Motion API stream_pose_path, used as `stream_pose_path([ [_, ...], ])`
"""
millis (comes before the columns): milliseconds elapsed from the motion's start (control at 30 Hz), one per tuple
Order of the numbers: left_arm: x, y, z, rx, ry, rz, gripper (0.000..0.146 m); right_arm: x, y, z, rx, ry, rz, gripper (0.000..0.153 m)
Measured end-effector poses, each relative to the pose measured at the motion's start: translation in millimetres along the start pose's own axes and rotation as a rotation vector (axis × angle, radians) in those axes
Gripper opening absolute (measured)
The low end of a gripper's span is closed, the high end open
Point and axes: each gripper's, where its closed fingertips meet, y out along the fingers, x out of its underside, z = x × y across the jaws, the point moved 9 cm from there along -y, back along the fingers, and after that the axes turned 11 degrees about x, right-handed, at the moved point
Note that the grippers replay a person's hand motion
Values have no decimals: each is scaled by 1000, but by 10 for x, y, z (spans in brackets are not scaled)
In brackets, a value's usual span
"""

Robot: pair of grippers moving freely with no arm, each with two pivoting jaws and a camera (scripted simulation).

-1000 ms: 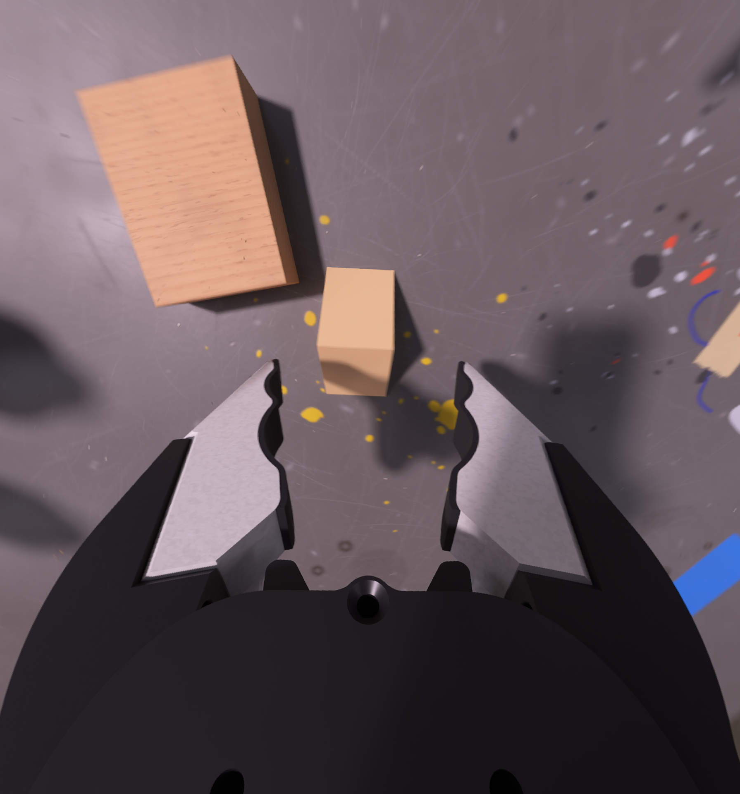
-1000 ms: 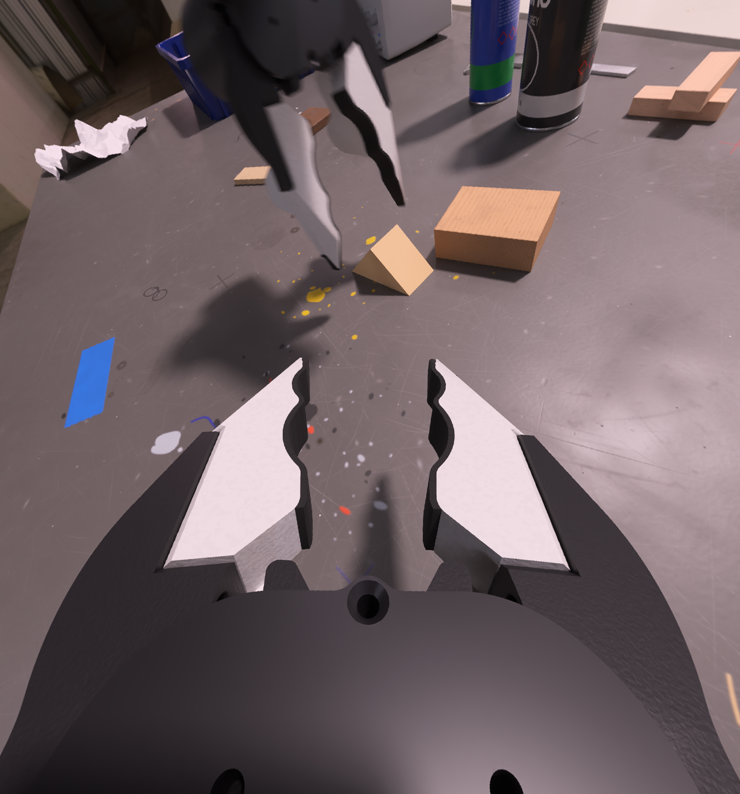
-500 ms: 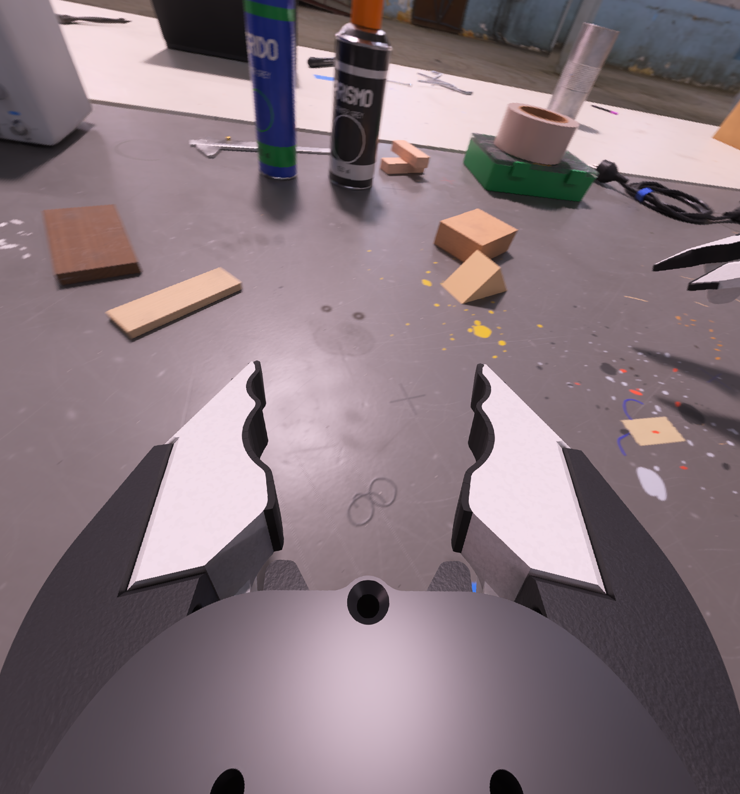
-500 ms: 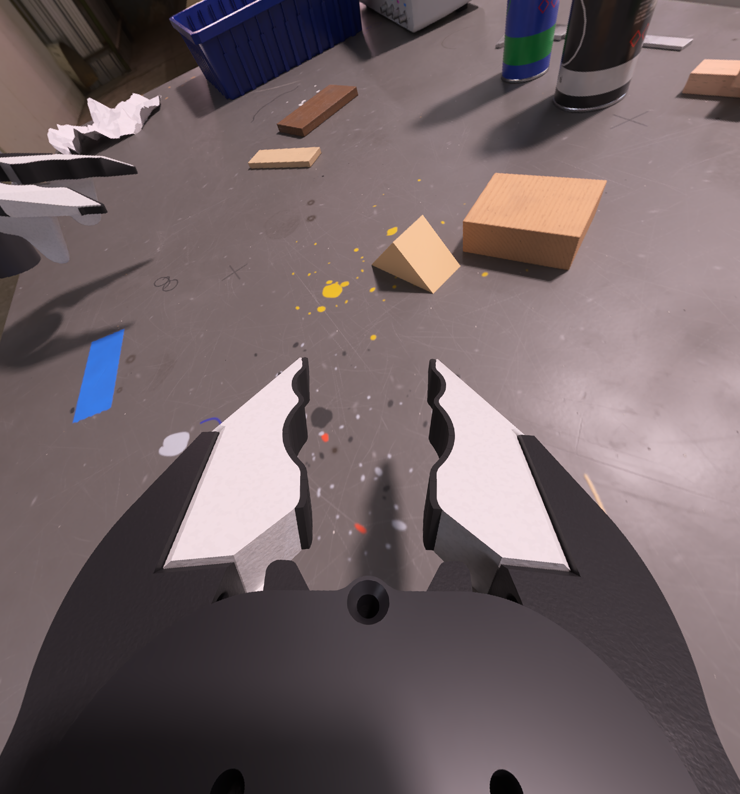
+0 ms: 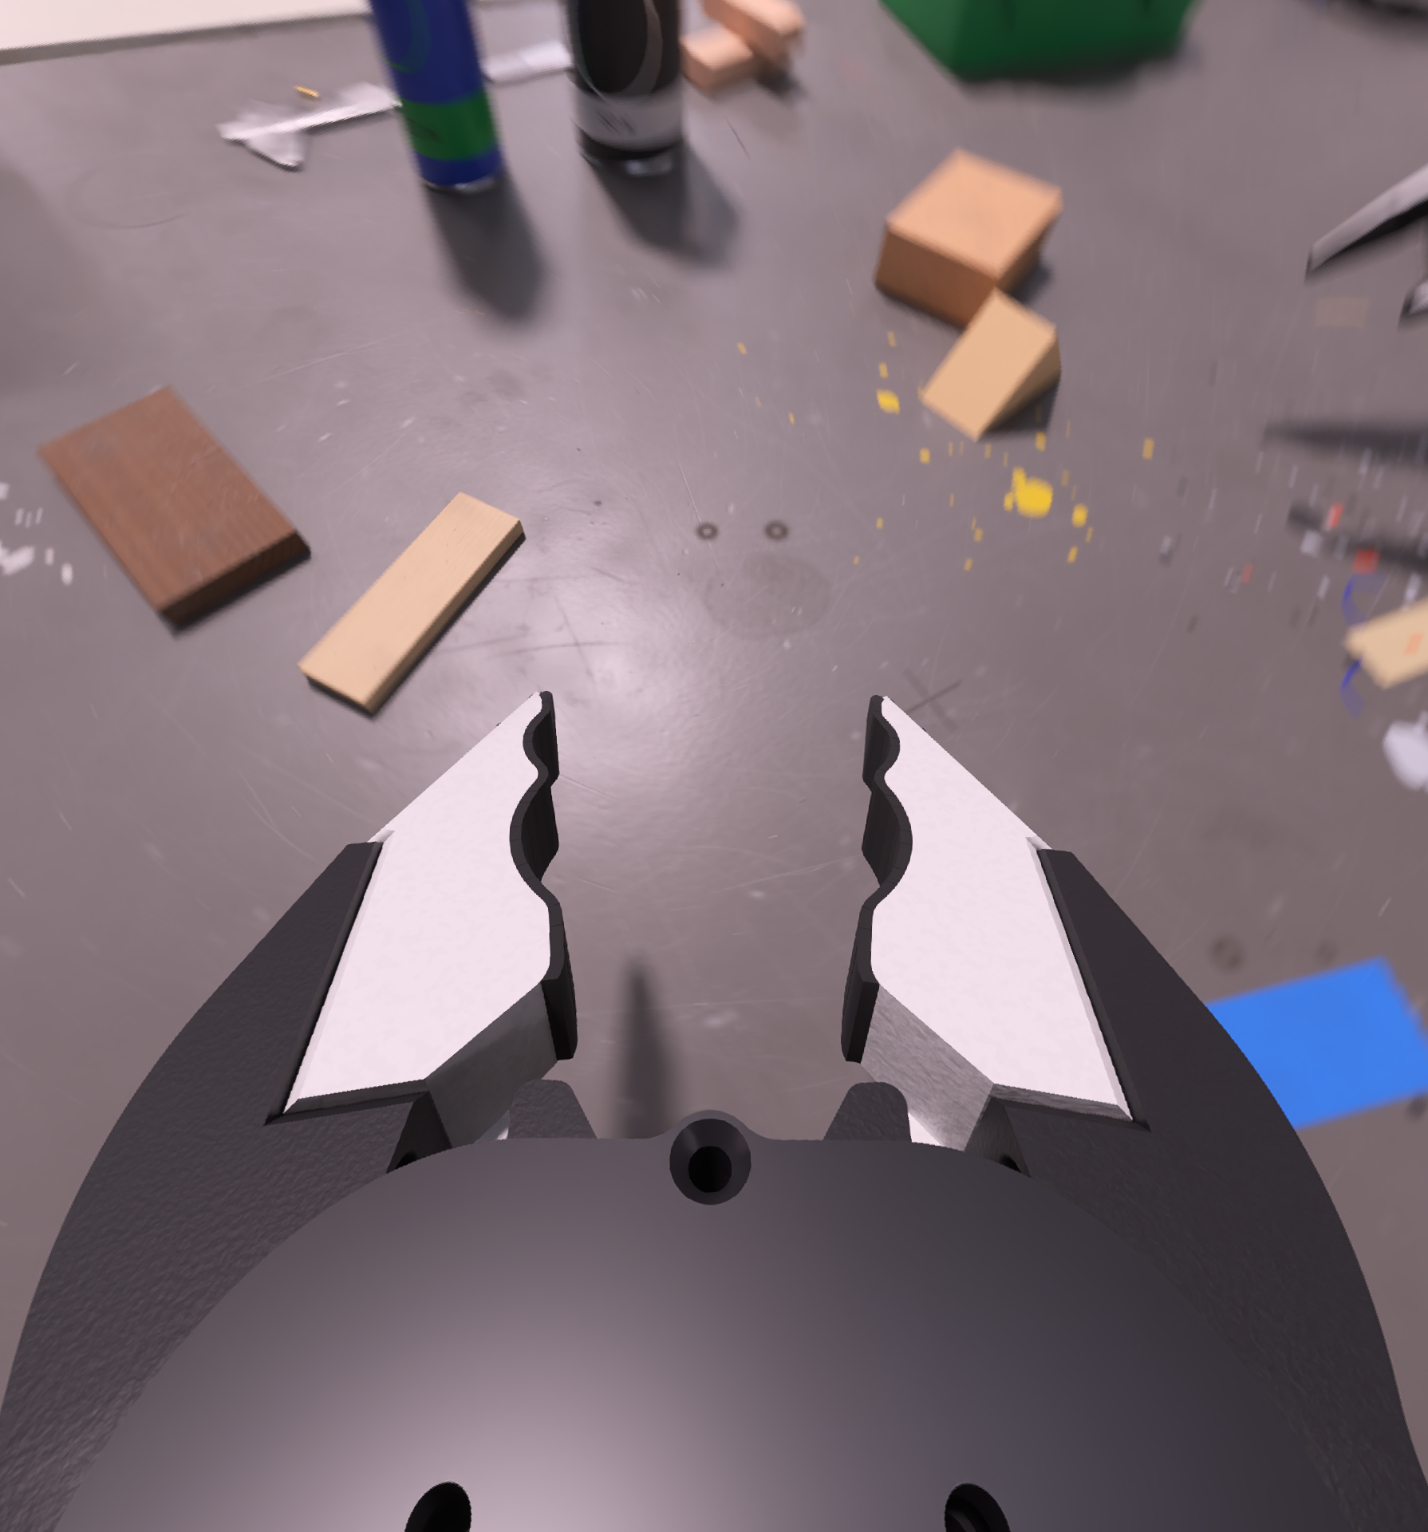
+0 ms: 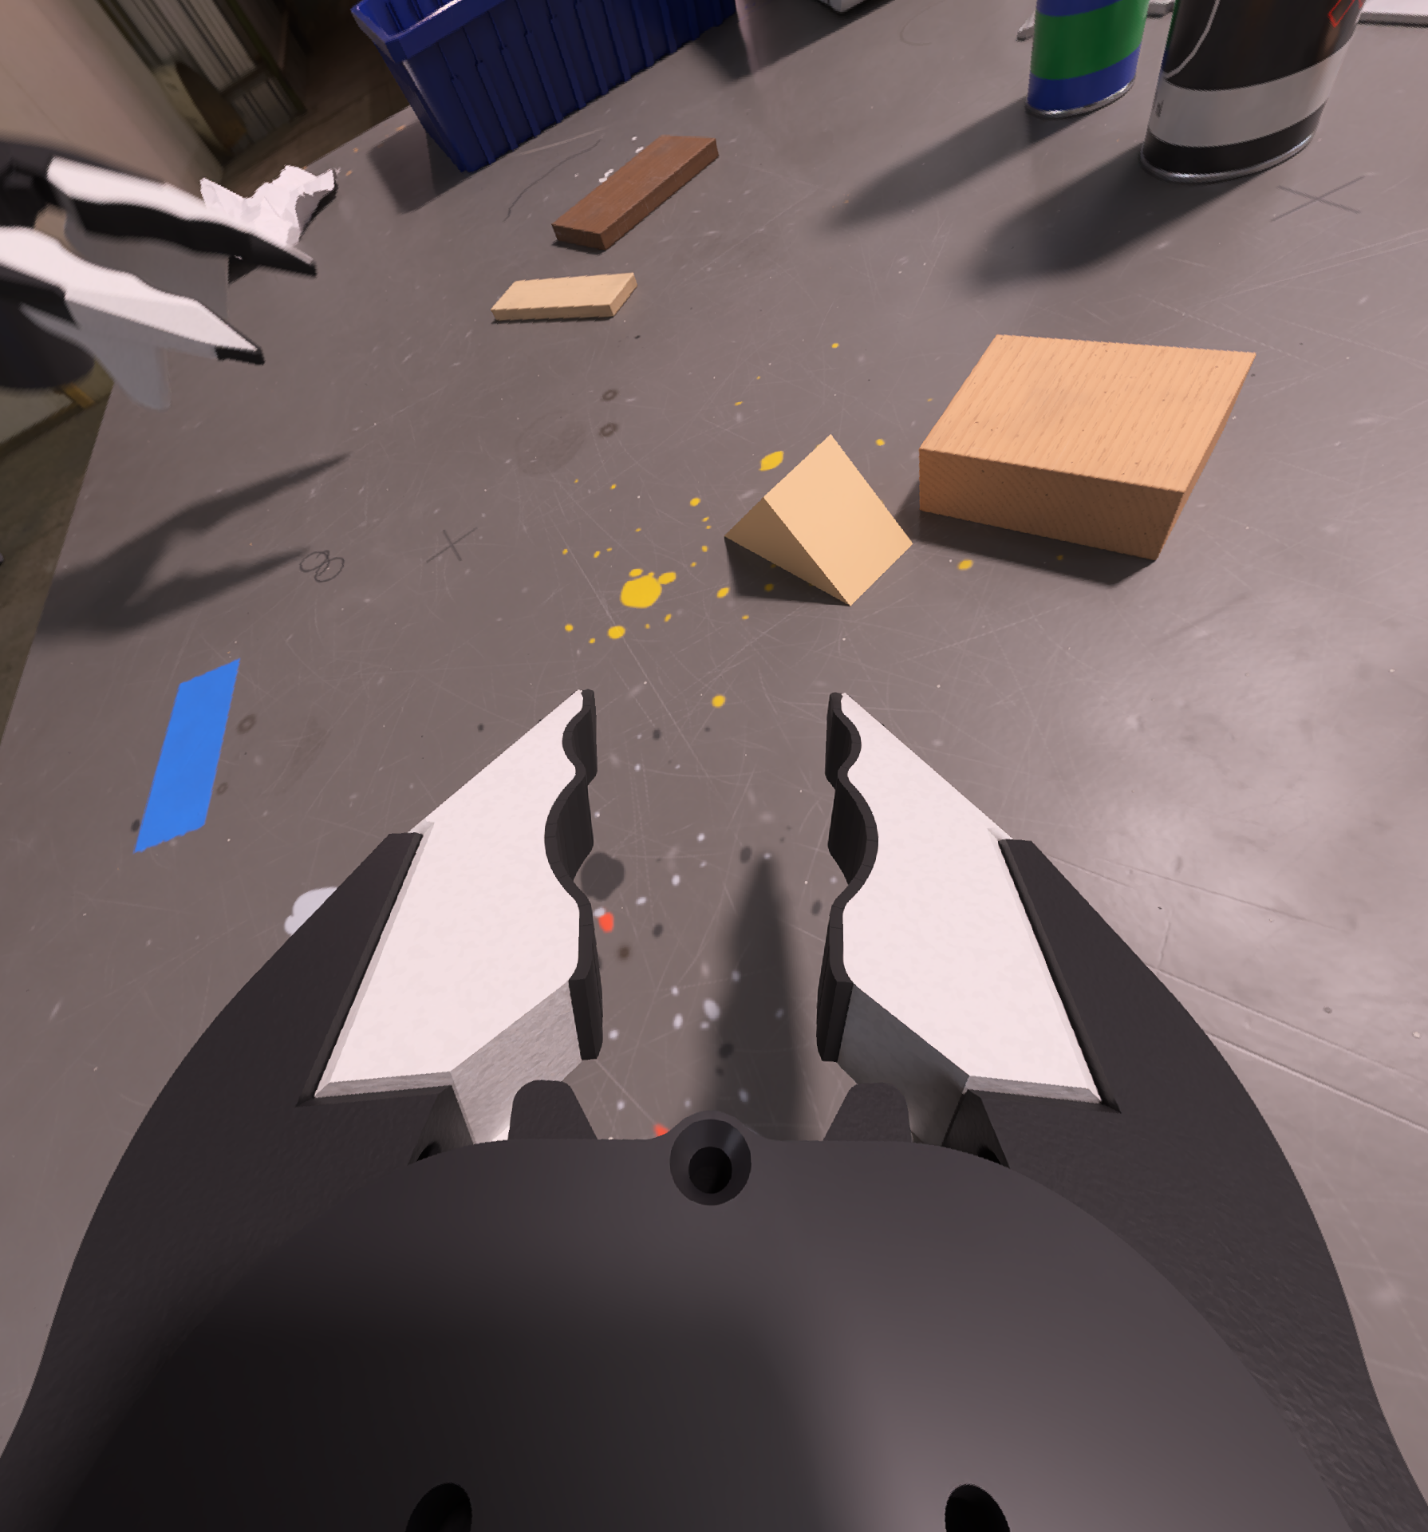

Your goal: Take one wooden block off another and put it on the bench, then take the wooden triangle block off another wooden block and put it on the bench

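Ahead of the right hand-held gripper, slightly to its right, the wedge is seen lying on the grey worktop, one sloped face turned up. Just beyond it, farther right and apart from it by a narrow gap, the large block is shown flat on the worktop. Nothing is stacked on either piece. The right hand-held gripper is held with its jaws spread wide and nothing between them; only paint specks are visible in the gap.

Far to its left, the left hand-held gripper is seen above the worktop edge, jaws parted and empty. From the left wrist view, the left hand-held gripper is likewise shown wide open over bare worktop. The wedge and block are placed ahead and to its right, well apart from it, and look almost touching from this angle. Ahead to its left, a pale slat and a dark board are laid flat. Two spray cans stand farther ahead. A blue patch is seen beside its right finger, and a blue bin far ahead-left of the right hand-held gripper.
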Motion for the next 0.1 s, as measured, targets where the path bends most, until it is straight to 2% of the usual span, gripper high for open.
stream_pose_path([
  [33, -85, 20, -96, 34, 69, -79, 75, -4, 4, 3, 0, -5, -2, 56],
  [100, -264, 65, -283, 12, 221, -221, 75, -18, 9, 8, -5, -12, -4, 56],
])
